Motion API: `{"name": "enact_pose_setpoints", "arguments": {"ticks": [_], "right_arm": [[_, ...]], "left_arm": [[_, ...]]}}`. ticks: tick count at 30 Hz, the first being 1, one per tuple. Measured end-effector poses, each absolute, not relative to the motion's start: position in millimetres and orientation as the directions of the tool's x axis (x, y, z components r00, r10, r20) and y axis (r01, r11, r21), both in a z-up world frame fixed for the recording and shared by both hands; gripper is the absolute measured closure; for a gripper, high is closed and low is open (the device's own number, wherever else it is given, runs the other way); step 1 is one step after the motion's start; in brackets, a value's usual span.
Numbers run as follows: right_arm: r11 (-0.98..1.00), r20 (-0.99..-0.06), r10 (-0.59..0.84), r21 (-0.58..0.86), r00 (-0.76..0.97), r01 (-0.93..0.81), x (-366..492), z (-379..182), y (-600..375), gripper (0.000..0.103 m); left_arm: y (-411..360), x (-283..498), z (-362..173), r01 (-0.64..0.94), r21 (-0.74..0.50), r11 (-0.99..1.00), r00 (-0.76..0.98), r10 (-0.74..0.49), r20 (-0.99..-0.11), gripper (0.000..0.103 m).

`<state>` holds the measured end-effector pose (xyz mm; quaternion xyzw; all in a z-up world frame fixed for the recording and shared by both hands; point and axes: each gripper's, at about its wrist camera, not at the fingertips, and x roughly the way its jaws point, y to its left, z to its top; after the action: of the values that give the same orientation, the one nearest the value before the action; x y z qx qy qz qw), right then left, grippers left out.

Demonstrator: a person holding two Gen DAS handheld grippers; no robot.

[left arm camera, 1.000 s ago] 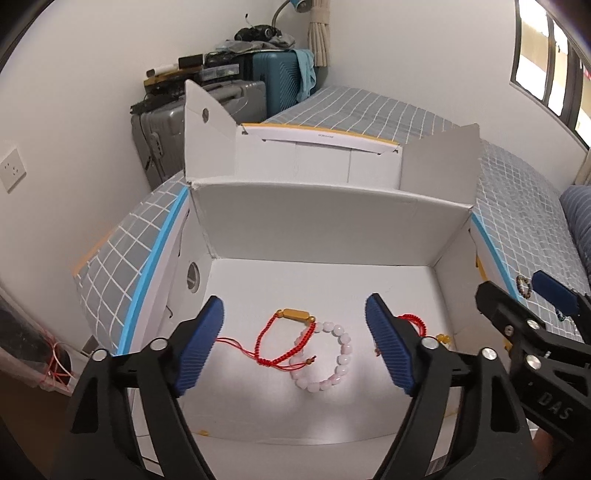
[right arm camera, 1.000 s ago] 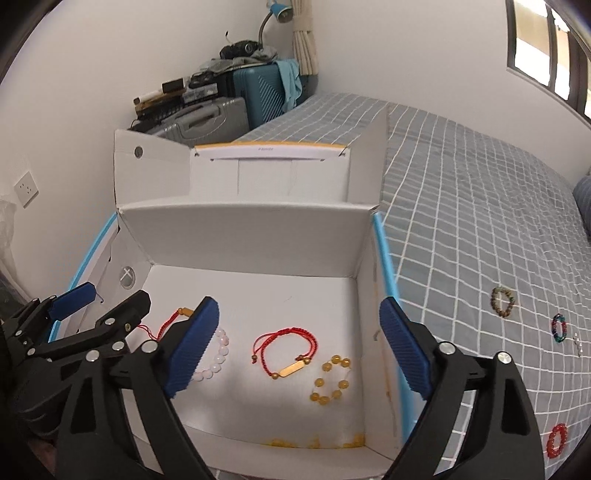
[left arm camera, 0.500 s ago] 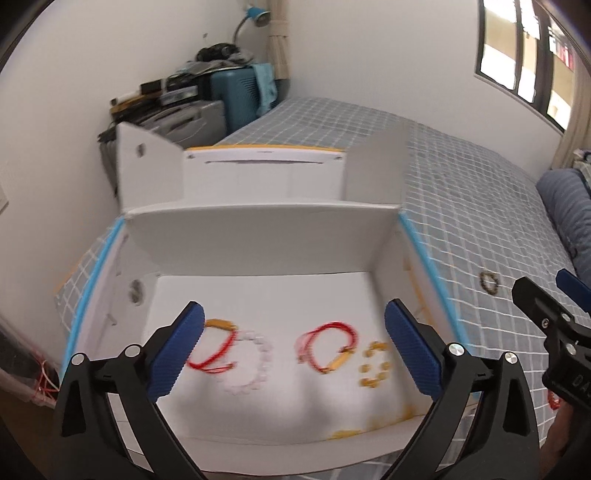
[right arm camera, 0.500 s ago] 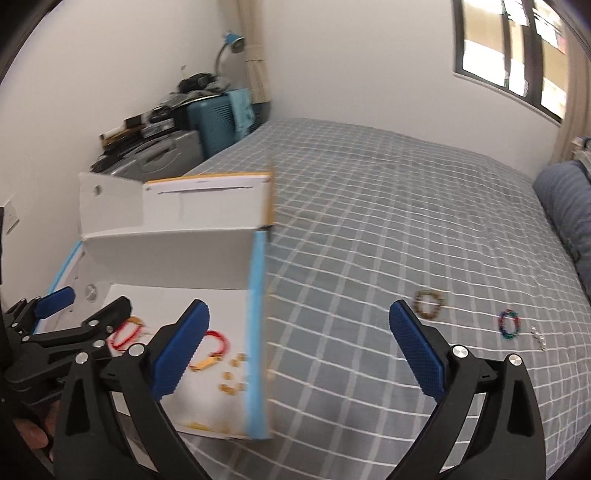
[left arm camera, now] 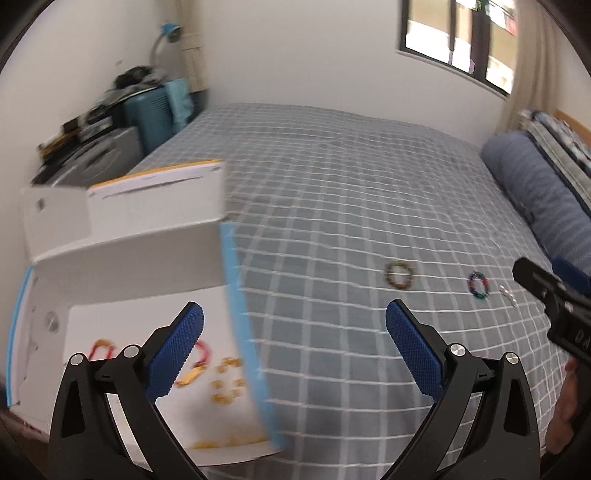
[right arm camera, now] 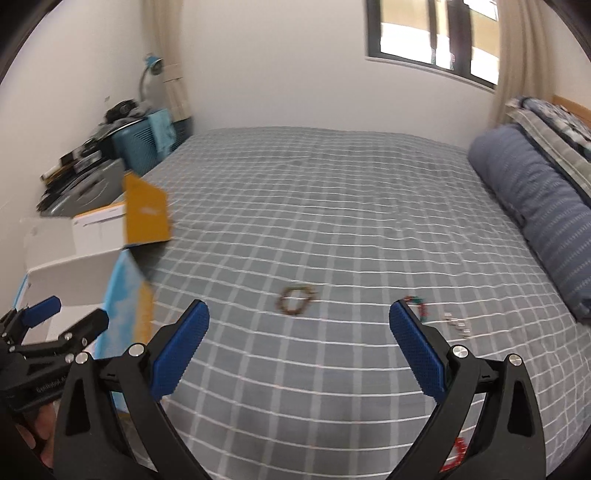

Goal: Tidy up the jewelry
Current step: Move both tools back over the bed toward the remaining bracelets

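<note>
A white cardboard box (left arm camera: 122, 254) with blue edges sits on the bed at the left; it also shows in the right wrist view (right arm camera: 74, 258). Inside lie red cord bracelets (left arm camera: 201, 354) and a yellow bead bracelet (left arm camera: 227, 380). On the grey checked bedspread lie a brown bead bracelet (left arm camera: 399, 275) (right arm camera: 295, 300), a multicoloured bracelet (left arm camera: 478, 285) (right arm camera: 419, 304), small silver pieces (right arm camera: 458, 325) and a red bracelet (right arm camera: 456, 456). My left gripper (left arm camera: 293, 343) is open and empty over the box's right wall. My right gripper (right arm camera: 297, 343) is open and empty above the bedspread, near the brown bracelet.
A rolled blue striped quilt (right arm camera: 535, 206) lies along the bed's right side. Suitcases and clutter (right arm camera: 110, 147) stand against the left wall beyond the box. A window (right arm camera: 436, 33) is in the far wall. Both views are blurred by motion.
Both grippers have swung right, away from the box interior toward the loose bracelets on the bedspread. Both stay open and empty.
</note>
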<state>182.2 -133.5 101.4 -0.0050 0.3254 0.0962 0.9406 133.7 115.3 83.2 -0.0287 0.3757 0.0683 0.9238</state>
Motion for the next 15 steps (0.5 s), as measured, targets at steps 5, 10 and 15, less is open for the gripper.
{"name": "enact_pose_setpoints", "arguments": {"ticks": [5, 10, 15], "right_arm": [[0.992, -0.639, 0.119, 0.052, 0.760, -0.111, 214, 93, -189, 0.009], [0.997, -0.669, 0.071, 0.048, 0.740, -0.052, 246, 76, -232, 0.009], [0.999, -0.712, 0.045, 0.038, 0.701, -0.025, 278, 43, -262, 0.009]], "left_arm": [[74, 166, 80, -0.089, -0.012, 0.996, 0.708, 0.055, -0.704, 0.006], [38, 214, 64, -0.034, 0.012, 0.999, 0.686, 0.032, -0.727, 0.006], [14, 261, 39, 0.004, 0.003, 1.000, 0.646, 0.000, -0.764, 0.006]]}}
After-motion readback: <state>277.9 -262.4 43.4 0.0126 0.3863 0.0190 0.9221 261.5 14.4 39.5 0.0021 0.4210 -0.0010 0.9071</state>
